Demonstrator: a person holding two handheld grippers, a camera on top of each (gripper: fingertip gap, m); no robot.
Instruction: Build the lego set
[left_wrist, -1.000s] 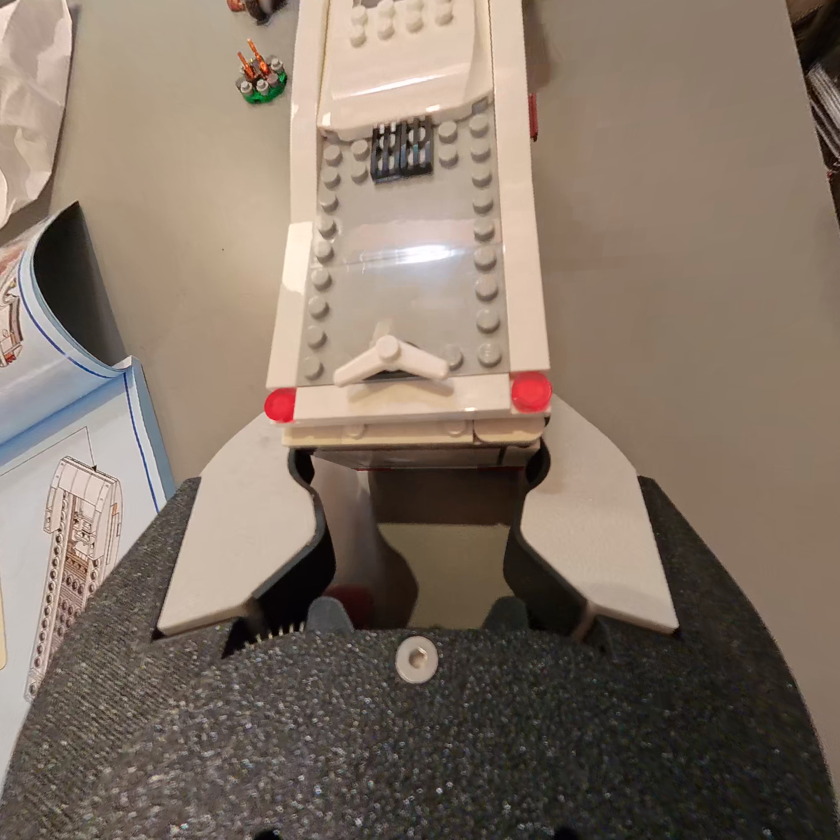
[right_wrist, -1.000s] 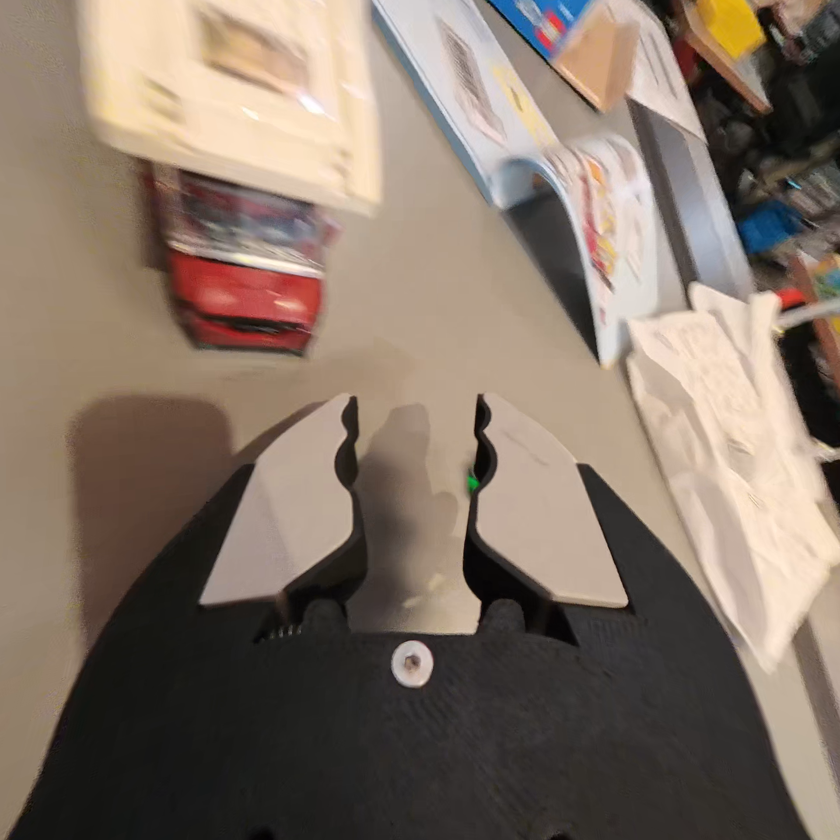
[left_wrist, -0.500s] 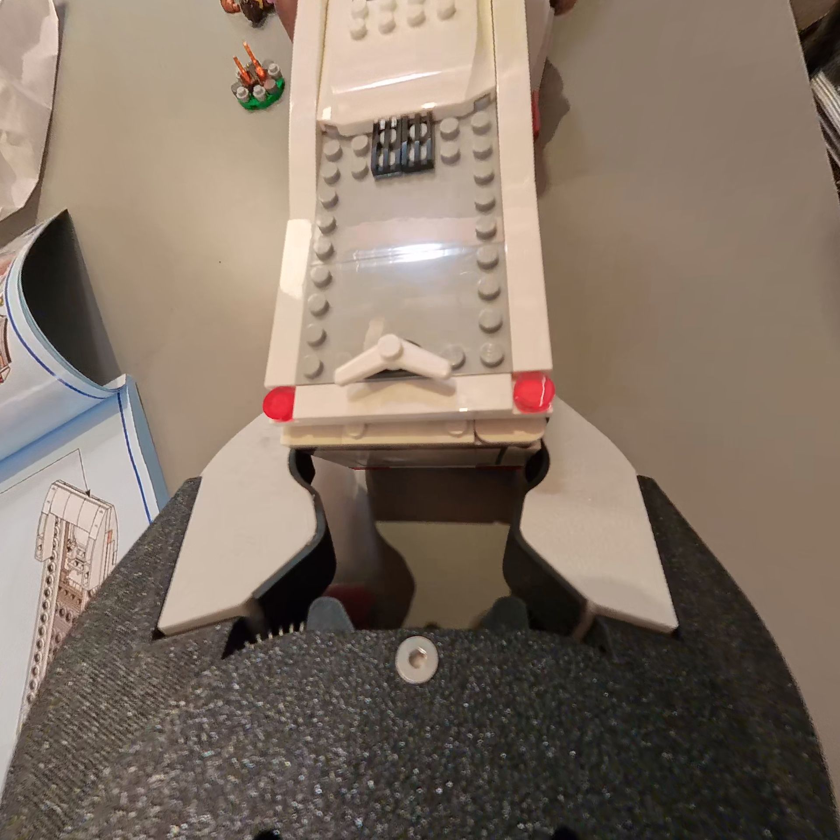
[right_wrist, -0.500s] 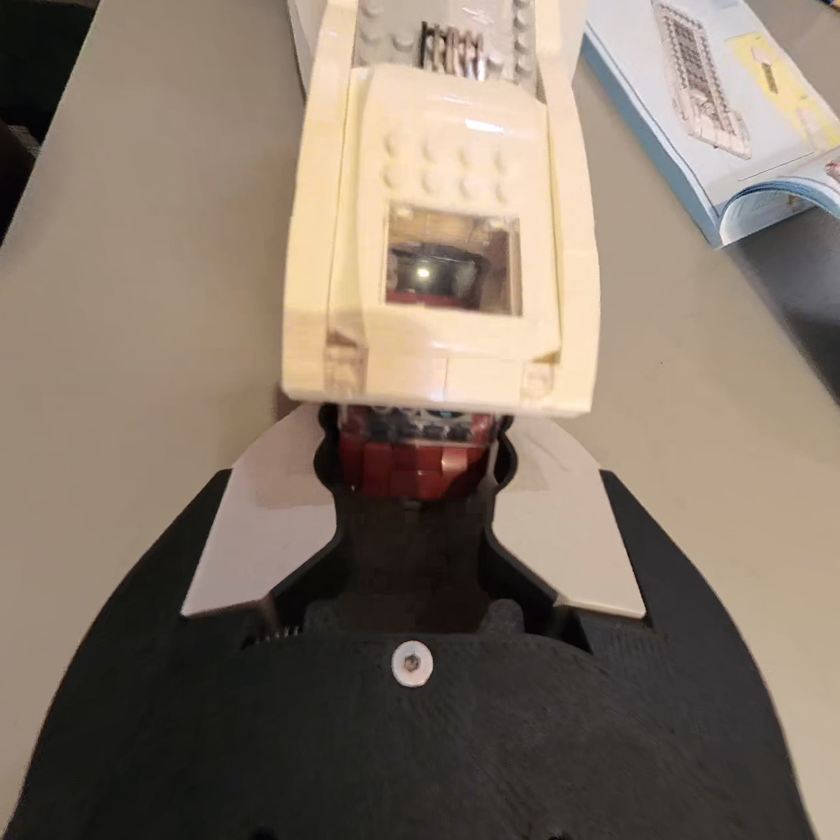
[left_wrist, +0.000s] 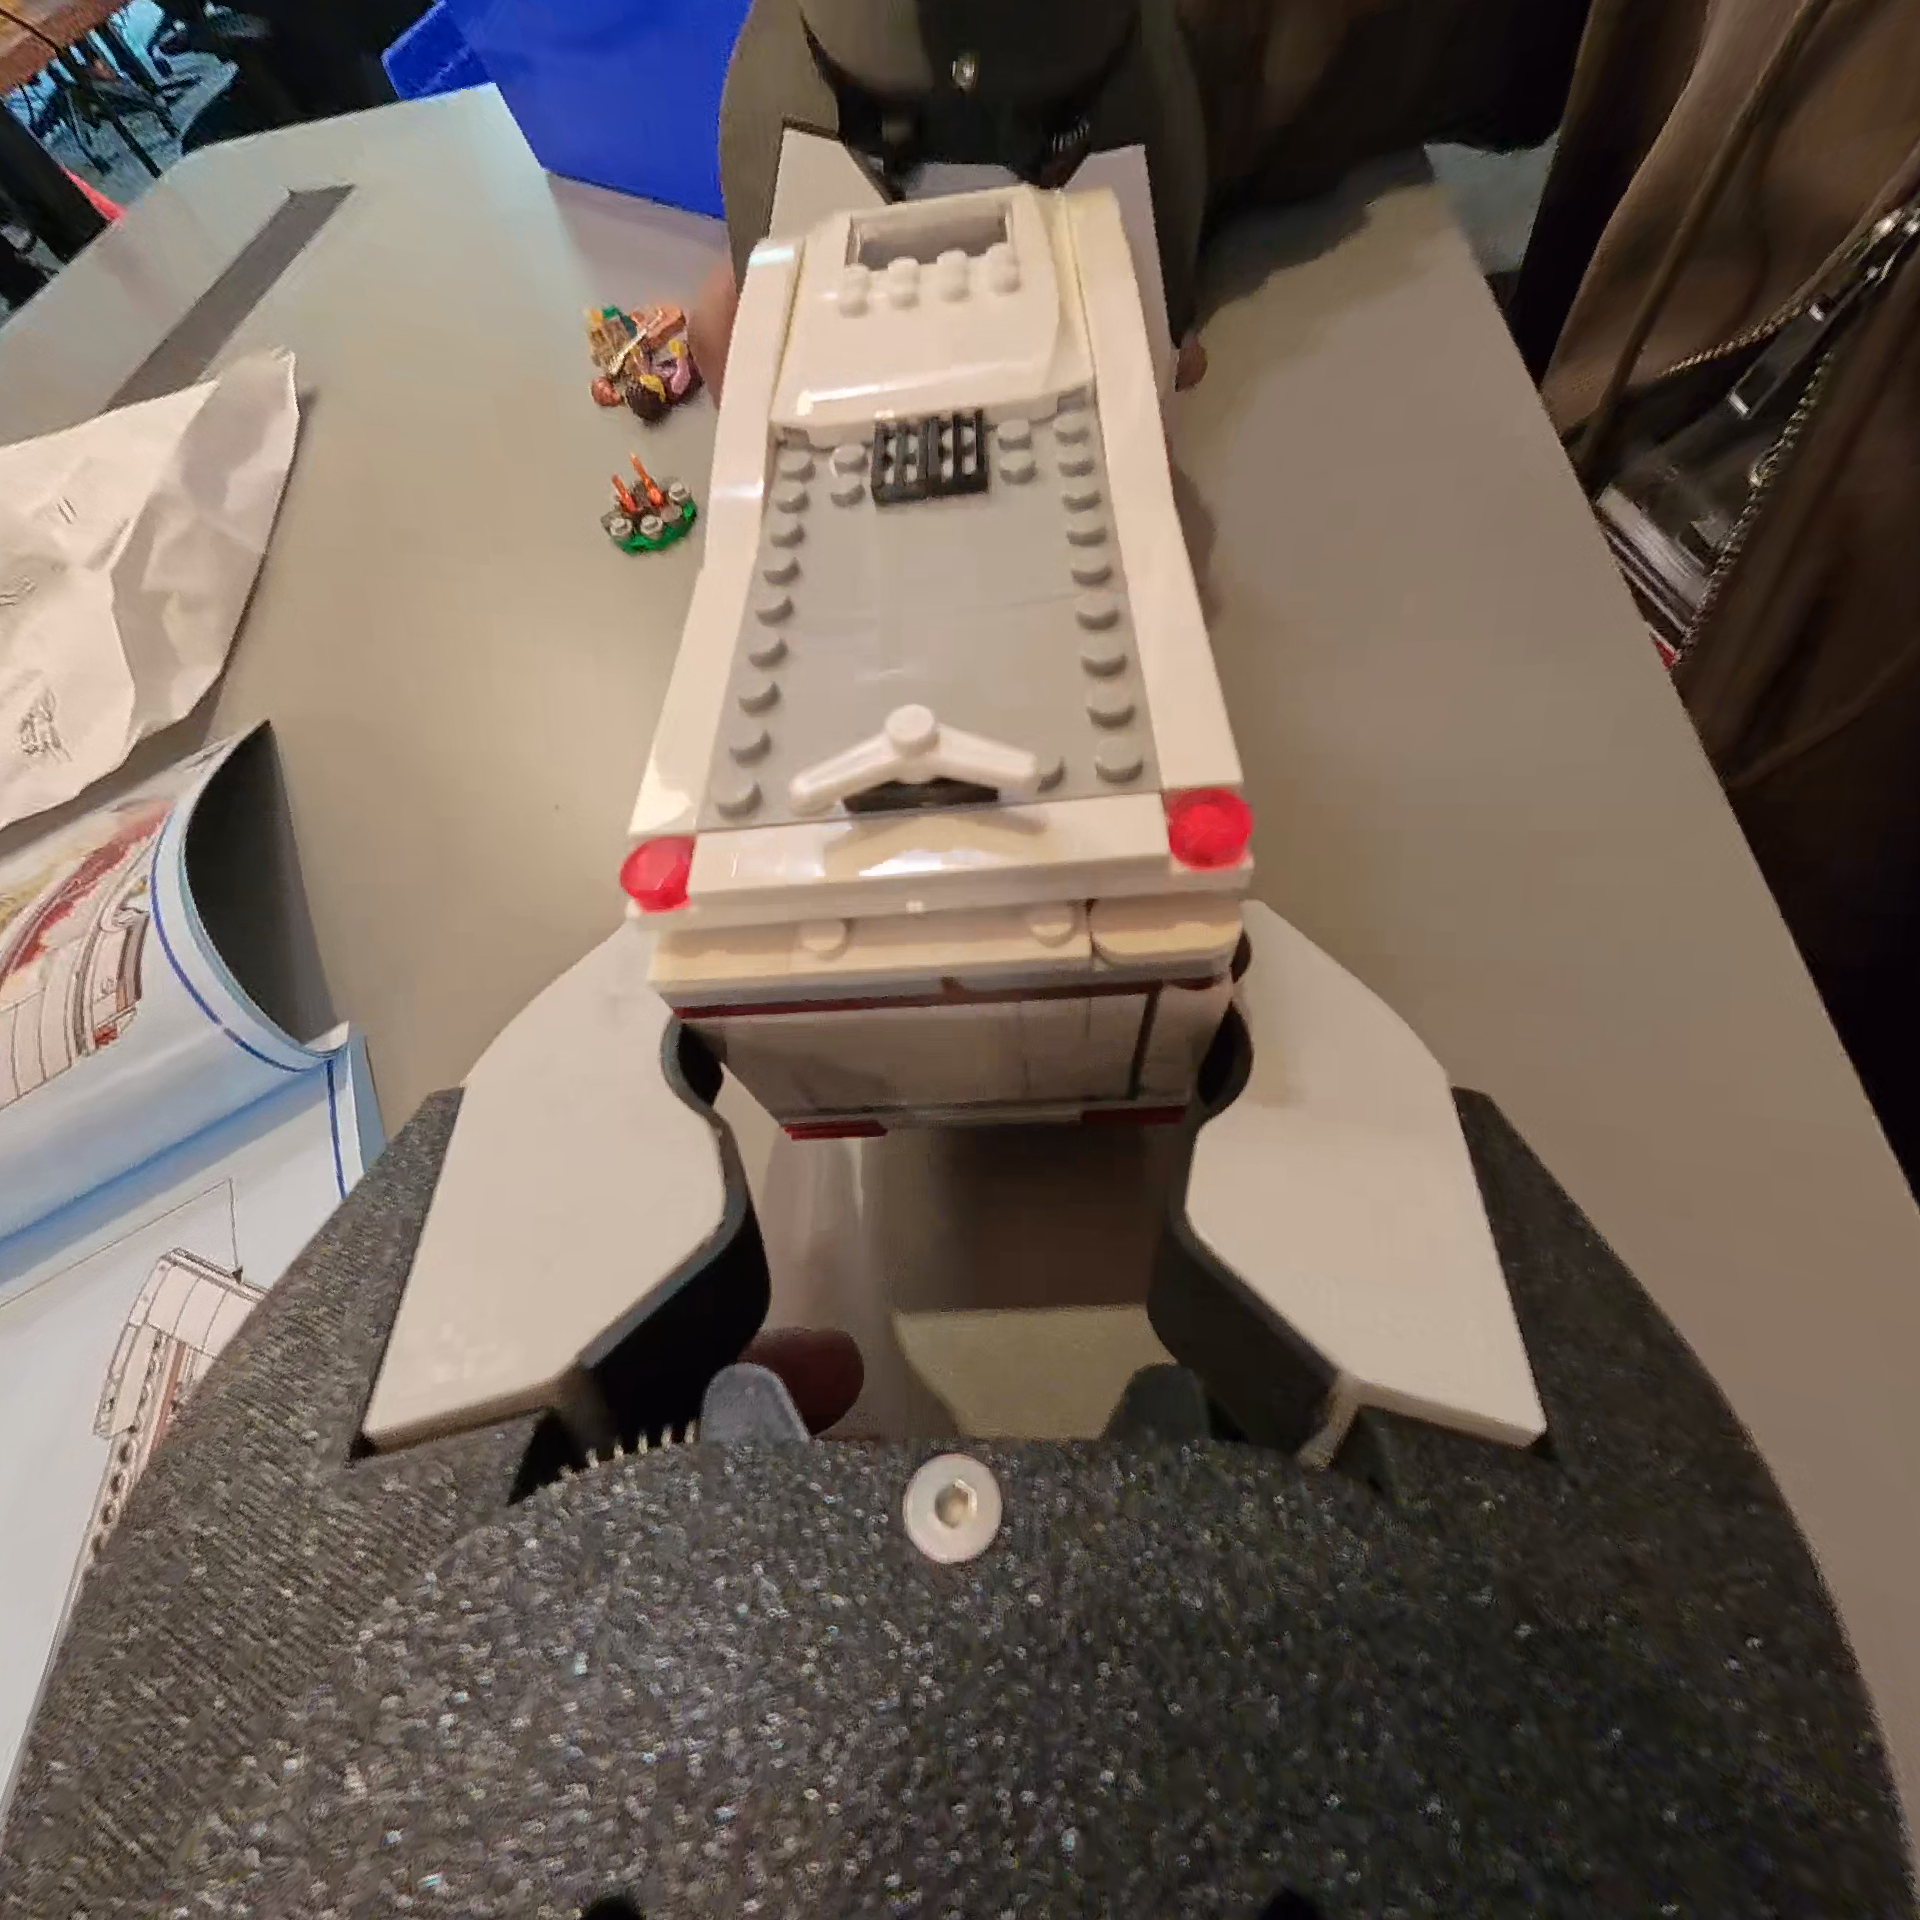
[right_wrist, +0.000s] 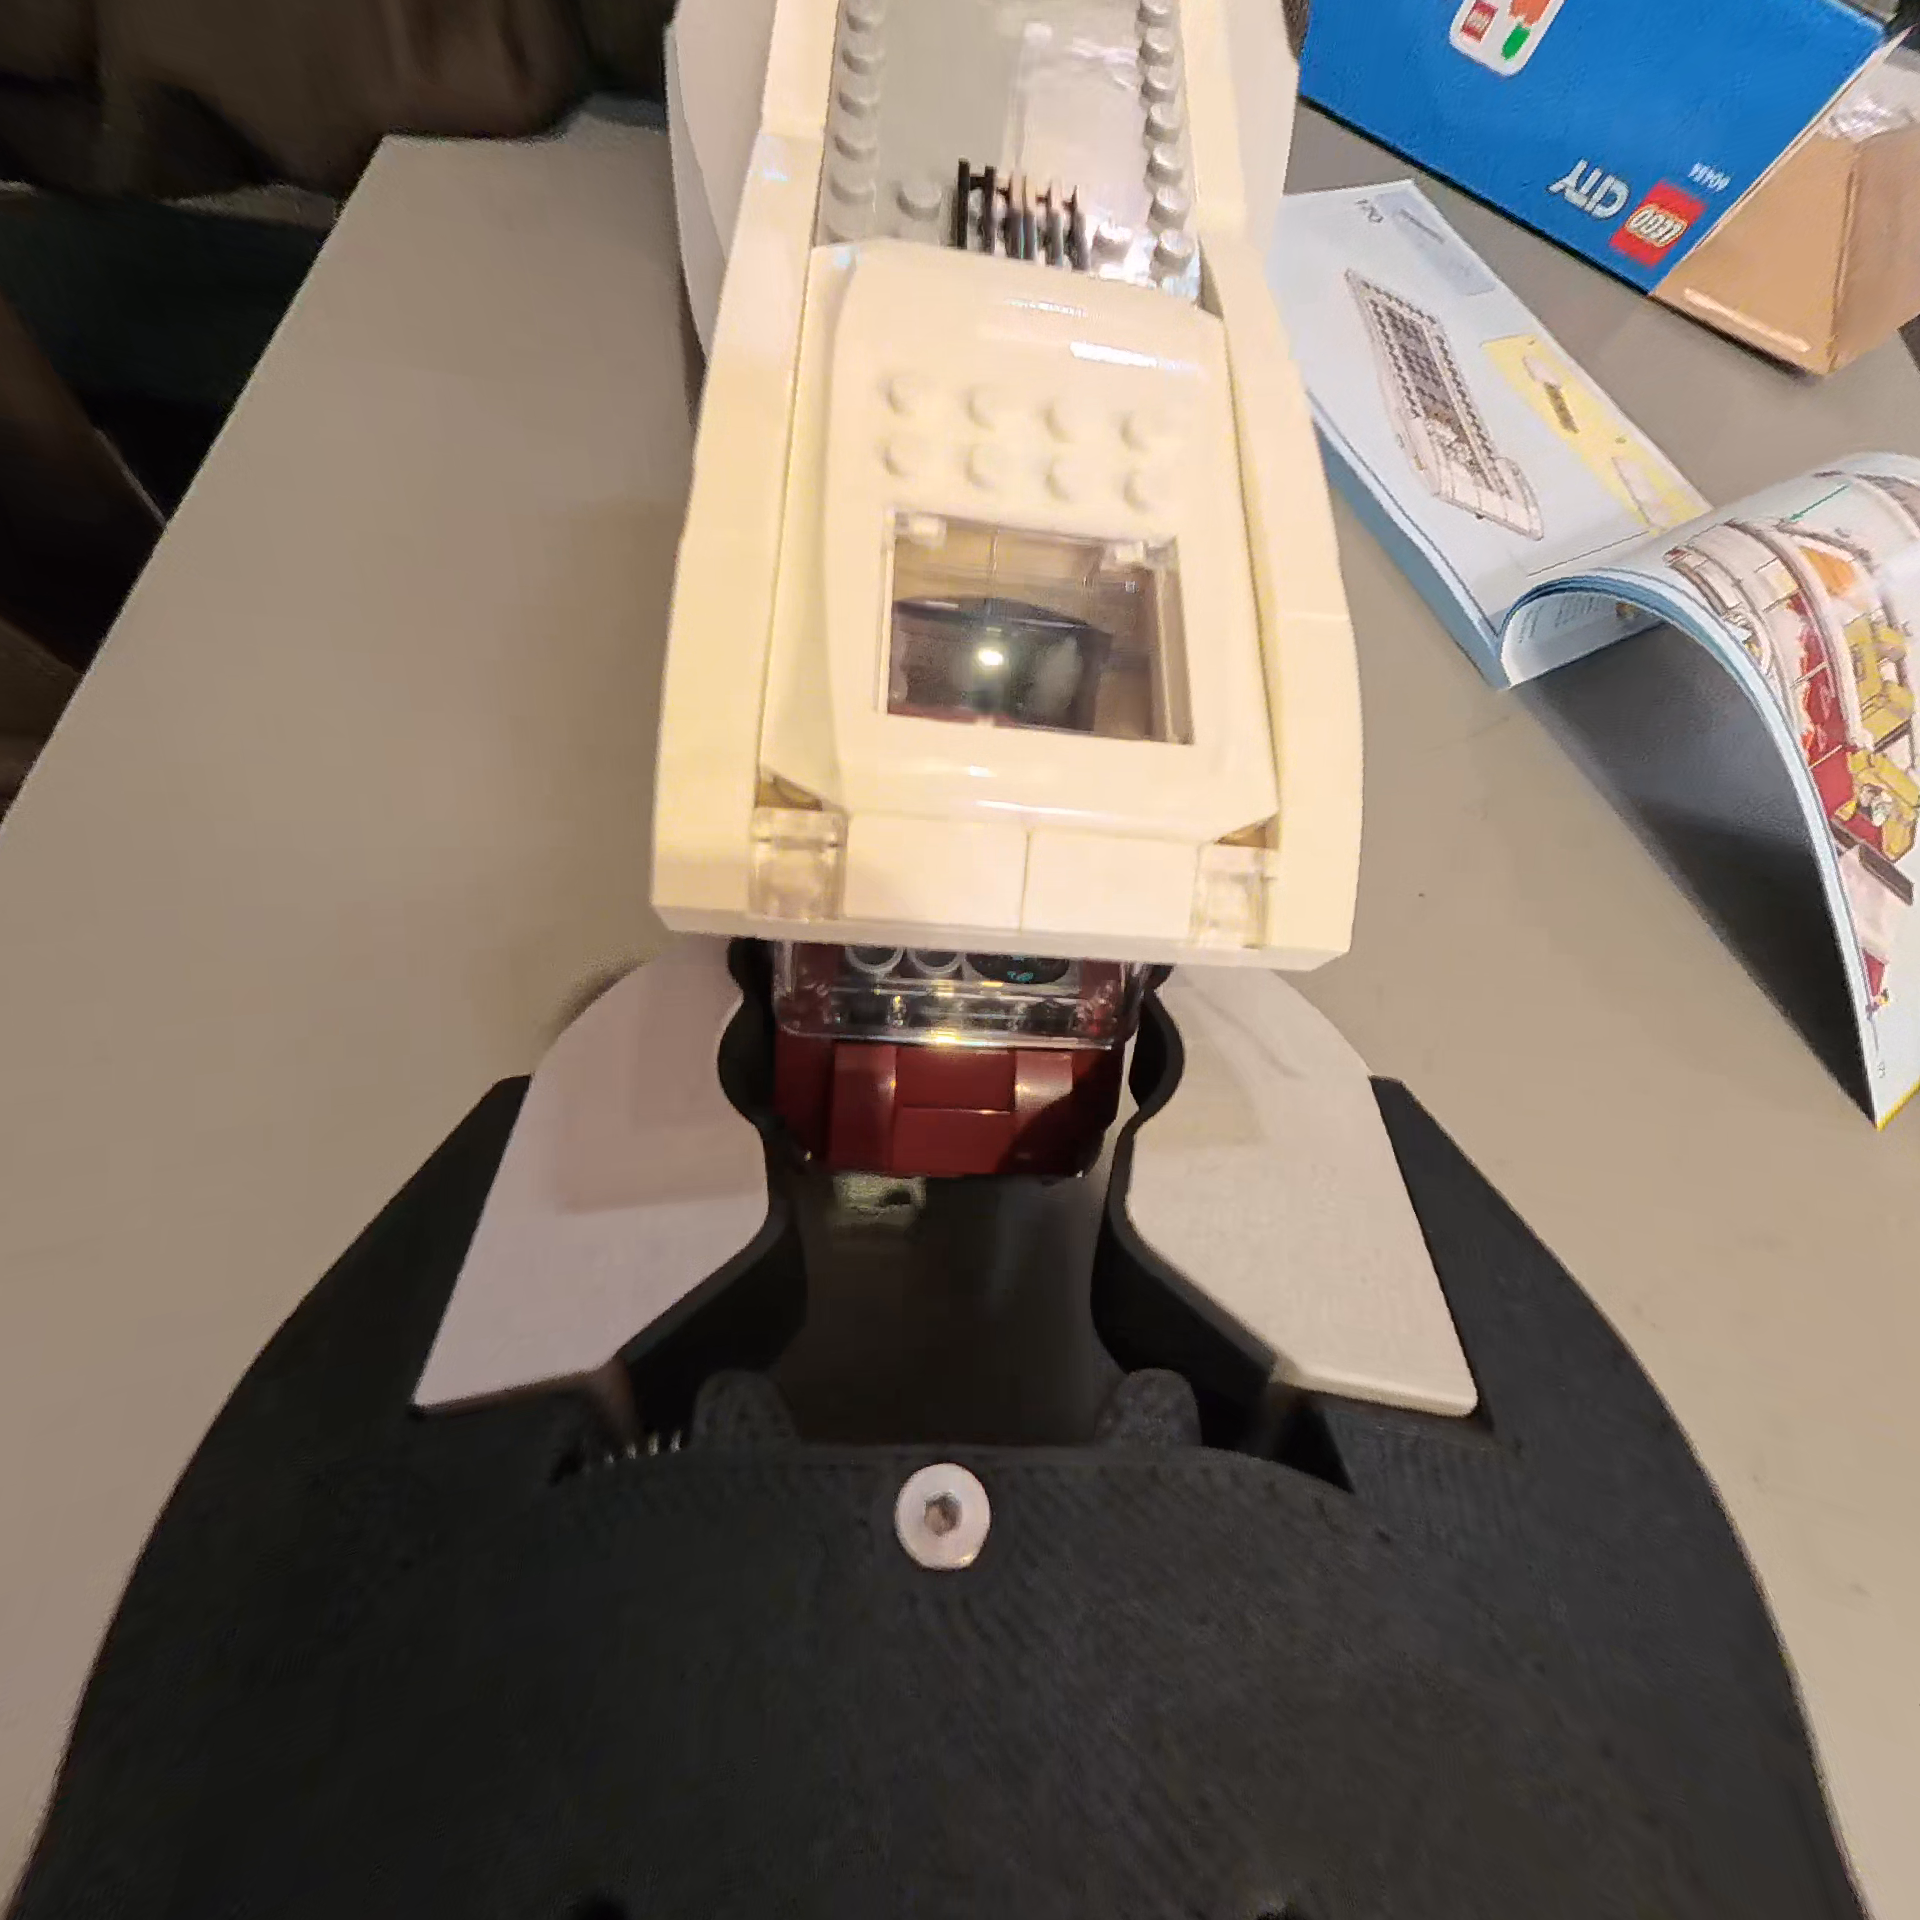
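Observation:
A brick-built van (left_wrist: 935, 582) with a white and grey studded roof and a dark red body lies between my two grippers over a grey table (left_wrist: 1403, 727). My left gripper (left_wrist: 956, 1039) is shut on its rear end, below the two red round lights, one finger on each side wall. My right gripper (right_wrist: 951, 1049) is shut on the dark red cab under the clear windscreen of the van (right_wrist: 987, 416), its fingers (right_wrist: 644, 1122) against both sides. The right gripper's black body also shows at the van's far end in the left wrist view (left_wrist: 935, 114).
An open instruction booklet (left_wrist: 156, 1039) lies left of the van and also shows in the right wrist view (right_wrist: 1558, 468). A crumpled paper sheet (left_wrist: 125, 551) and two small brick pieces (left_wrist: 646, 509) lie beyond it. A blue box (right_wrist: 1621, 135) stands farther back. A brown jacket (left_wrist: 1766, 416) hangs at the table's right edge. Spacing between my two grippers at the tips: around 10 cm.
My right gripper swung from the bare table to the van's front, widened and took the cab between its fingers. The left stayed on the rear, and its view has tilted up with the van.

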